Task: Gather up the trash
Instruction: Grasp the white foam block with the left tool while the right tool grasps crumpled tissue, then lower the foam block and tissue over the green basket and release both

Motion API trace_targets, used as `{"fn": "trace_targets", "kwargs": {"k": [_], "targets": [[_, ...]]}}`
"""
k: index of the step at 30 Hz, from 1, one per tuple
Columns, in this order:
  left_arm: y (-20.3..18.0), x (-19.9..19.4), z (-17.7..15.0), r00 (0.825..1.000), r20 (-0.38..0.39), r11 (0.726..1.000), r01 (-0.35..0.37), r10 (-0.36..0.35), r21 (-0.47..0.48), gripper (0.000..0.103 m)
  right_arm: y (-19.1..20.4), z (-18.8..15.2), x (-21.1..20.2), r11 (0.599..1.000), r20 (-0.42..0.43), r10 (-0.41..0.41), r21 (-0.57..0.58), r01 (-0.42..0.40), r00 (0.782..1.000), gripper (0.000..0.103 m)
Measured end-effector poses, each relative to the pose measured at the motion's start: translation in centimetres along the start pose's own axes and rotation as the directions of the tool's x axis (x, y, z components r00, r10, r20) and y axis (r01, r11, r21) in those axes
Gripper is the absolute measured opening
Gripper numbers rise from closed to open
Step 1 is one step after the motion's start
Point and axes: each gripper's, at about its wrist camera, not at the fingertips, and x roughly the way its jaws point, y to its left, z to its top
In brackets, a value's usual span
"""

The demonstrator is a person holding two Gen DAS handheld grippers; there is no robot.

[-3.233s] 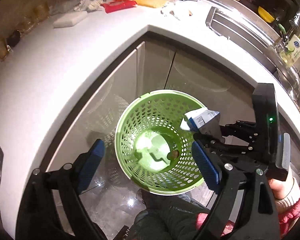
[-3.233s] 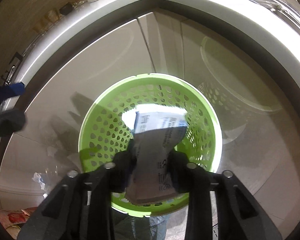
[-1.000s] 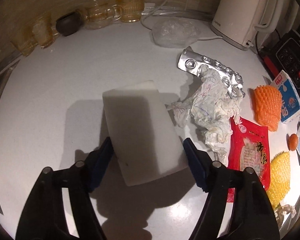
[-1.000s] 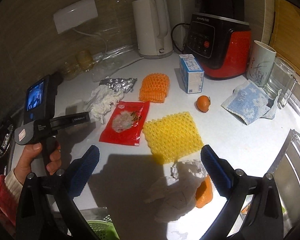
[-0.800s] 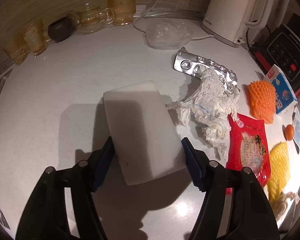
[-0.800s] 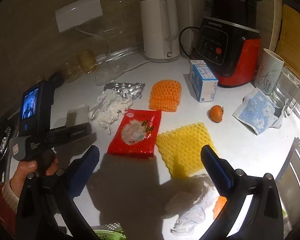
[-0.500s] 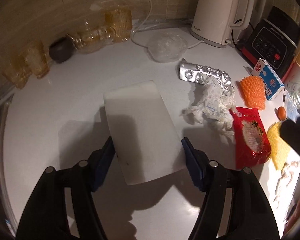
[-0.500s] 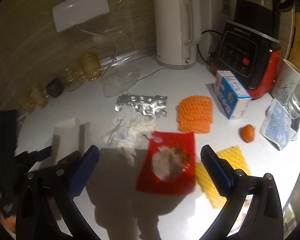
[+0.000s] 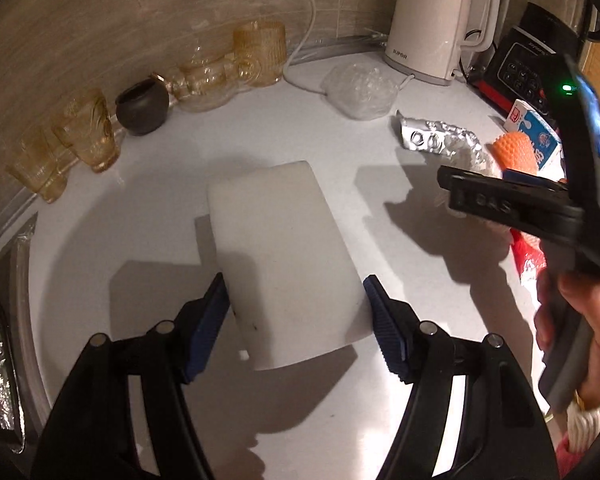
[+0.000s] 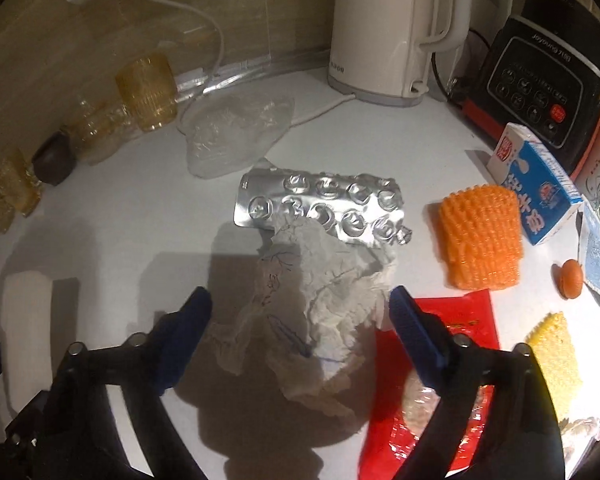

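The white foam block [image 9: 284, 256] lies lengthwise between the left gripper [image 9: 296, 320]'s fingers, clamped at its near end; the right gripper [image 10: 300, 340]'s fingers stand apart around the crumpled tissue [image 10: 312, 292].

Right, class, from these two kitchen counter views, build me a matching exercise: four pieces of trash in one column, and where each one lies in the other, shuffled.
Things:
1. white foam block
2. crumpled white paper
3. silver blister pack
4. milk carton

Places:
A. in front of the black blender base
B. between the open fingers of the right gripper
C. between the fingers of the left gripper
D. partly over the far edge of the crumpled paper

Pairs: 1-C, 2-B, 3-D, 4-A
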Motion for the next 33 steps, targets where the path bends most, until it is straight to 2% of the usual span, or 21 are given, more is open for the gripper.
{"fn": "trace_targets", "kwargs": {"k": [2,3,4,5,6,8,14,21,27,33], "targets": [[0.4,0.2,0.0,1.000,-0.003,1.000,0.011,-0.011,-0.001,0.065,0.4,0.1,0.8,1.000,-0.023,0.000,-0.003,0.000,1.000,0.061],[0.6,0.2,0.0,1.000,-0.002,1.000,0.014,-0.014,0.002,0.065,0.5,0.0,1.1,1.000,-0.031,-0.002,-0.005,0.002,1.000,0.057],[0.7,0.2,0.0,1.000,0.001,1.000,0.015,-0.015,0.003,0.065,0.7,0.1,1.3,1.000,-0.032,-0.011,-0.010,0.011,0.999,0.049],[0.8,0.2,0.0,1.000,0.004,1.000,0.018,-0.018,0.004,0.065,0.9,0.1,1.2,0.999,-0.027,-0.027,-0.022,0.026,0.999,0.035],[0.8,0.2,0.0,1.000,0.005,1.000,0.022,-0.022,0.005,0.065,1.0,0.2,1.3,0.999,-0.028,-0.024,-0.027,0.023,0.999,0.028],[1.1,0.2,0.1,1.000,0.007,1.000,0.026,-0.026,0.004,0.065,1.1,0.4,1.3,0.999,-0.037,-0.019,-0.027,0.018,0.999,0.023],[1.1,-0.6,0.2,0.999,0.017,0.999,0.031,-0.031,0.015,0.065,1.6,0.5,-0.2,1.000,-0.022,-0.001,-0.028,0.000,1.000,0.022],[0.0,-3.6,-0.3,0.997,0.050,0.997,0.054,-0.057,0.054,0.065,1.6,-1.0,-5.8,0.999,0.022,0.021,-0.026,-0.020,1.000,0.022],[-2.6,-7.5,-2.1,0.993,0.069,0.993,0.086,-0.091,0.083,0.065,0.0,-4.5,-12.1,0.999,0.059,0.029,-0.021,-0.028,0.998,0.022],[-6.9,-12.5,-6.0,0.987,0.094,0.986,0.117,-0.128,0.118,0.065,-3.3,-10.5,-19.1,0.999,0.083,0.028,-0.018,-0.027,0.996,0.023]]}}
